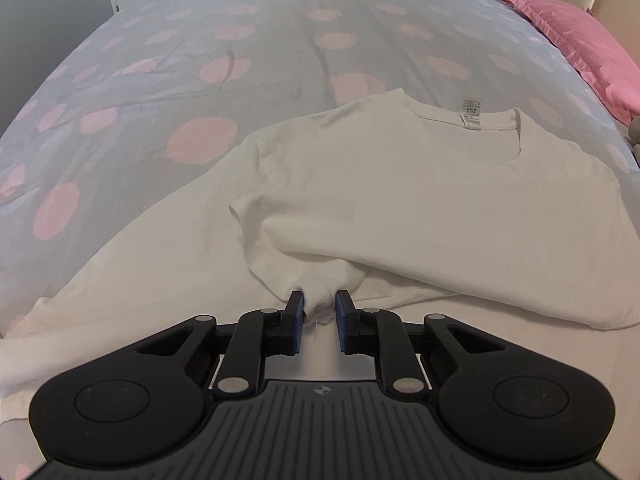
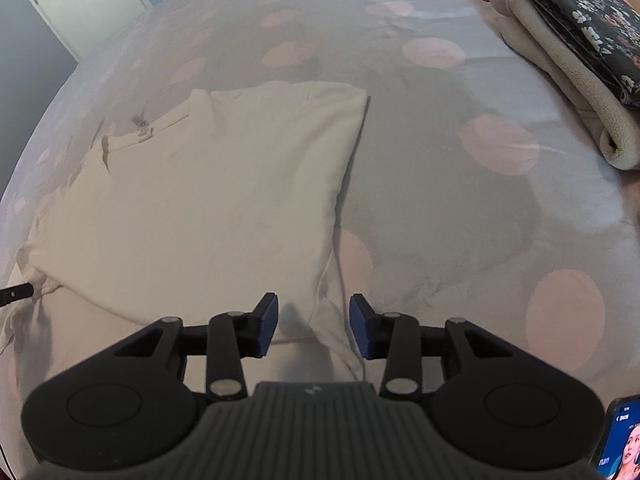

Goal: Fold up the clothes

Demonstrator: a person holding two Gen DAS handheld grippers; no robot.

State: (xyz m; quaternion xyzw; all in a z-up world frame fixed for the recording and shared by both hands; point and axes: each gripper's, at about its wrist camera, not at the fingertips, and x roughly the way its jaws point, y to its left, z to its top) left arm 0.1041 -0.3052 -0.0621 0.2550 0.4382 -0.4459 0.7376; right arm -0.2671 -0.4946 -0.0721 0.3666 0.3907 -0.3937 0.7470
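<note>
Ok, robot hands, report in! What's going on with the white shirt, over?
Left gripper pinching a bunch of the white T-shirt. Right gripper open over the shirt's folded edge. Shirt part-folded on the spotted duvet. Nothing in the way.

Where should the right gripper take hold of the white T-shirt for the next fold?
Judging from the right wrist view, grip the lower right corner of the white T-shirt, where the folded side edge runs down between the open right gripper. Come in low from the near side, along the bedspread, since that edge is straight and its layers lie stacked. The left gripper already pinches a bunched fold.
</note>
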